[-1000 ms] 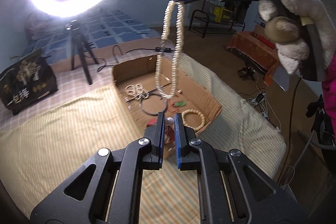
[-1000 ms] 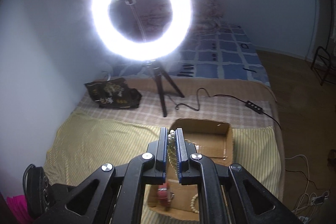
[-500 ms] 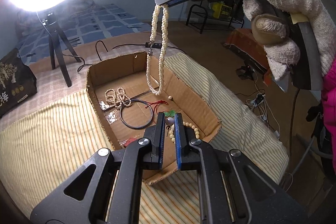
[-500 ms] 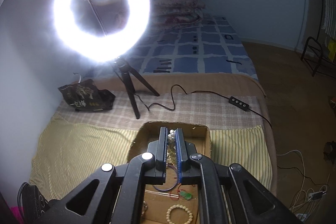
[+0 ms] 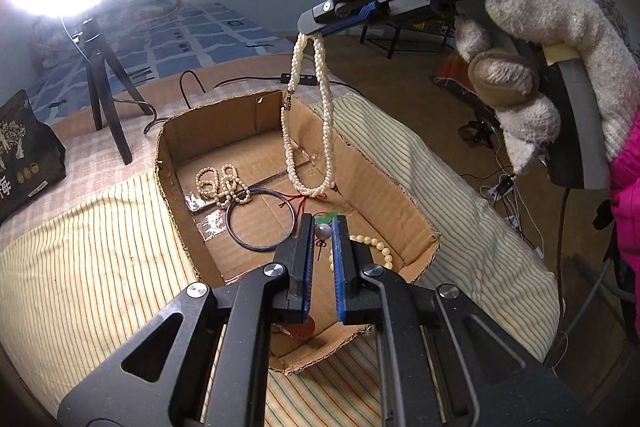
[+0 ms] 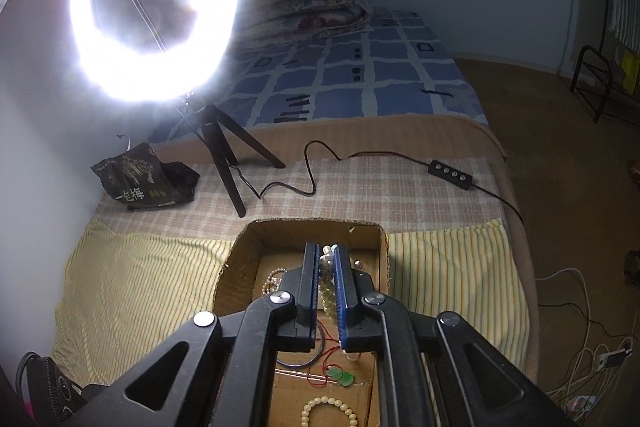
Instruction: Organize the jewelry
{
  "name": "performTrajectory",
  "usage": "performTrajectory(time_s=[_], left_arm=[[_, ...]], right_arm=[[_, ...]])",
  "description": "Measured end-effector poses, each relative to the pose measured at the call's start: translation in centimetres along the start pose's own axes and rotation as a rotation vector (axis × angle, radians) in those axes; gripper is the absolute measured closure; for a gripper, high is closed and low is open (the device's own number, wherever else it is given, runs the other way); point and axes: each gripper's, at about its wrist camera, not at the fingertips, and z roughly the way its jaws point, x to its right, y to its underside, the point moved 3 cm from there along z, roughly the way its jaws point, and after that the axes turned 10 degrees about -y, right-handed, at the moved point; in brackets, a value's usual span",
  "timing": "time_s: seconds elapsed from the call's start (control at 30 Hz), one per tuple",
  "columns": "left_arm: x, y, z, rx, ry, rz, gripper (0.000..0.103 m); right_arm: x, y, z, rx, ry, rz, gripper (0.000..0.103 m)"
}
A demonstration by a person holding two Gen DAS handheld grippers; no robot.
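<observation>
Right tool [image 6: 328, 259] pinches pearl necklace [image 5: 308, 115], dangling over box [image 5: 384, 183] per left view only; left tool [image 5: 323, 223] nips pearl earring [image 5: 322, 233].

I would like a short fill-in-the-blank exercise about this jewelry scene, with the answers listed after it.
1. The right hand-held gripper holds a pearl necklace that hangs above the ____ box.
2. The left hand-held gripper pinches a small ____ bead.
3. The pendant on the red cord is ____ in color.

Answers: cardboard; grey; green
</observation>
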Motion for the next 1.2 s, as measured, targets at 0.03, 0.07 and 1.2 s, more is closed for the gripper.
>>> performTrajectory(time_s=[0.03, 0.07, 1.2], left_arm=[[0.0, 0.0, 0.0, 0.0, -0.003, 0.002, 0.096], [0.0, 0.0, 0.0, 0.001, -0.005, 0.002, 0.096], [-2.0, 1.1, -8.0, 0.087, -0.103, -0.004, 0.044]], right_arm=[[0.1, 0.2, 0.2, -0.004, -0.004, 0.004, 0.098], [0.2, 0.4, 0.6, -0.011, -0.008, 0.008, 0.098], [-4.9, 4.5, -4.0, 0.069, 0.094, -0.05, 0.0]])
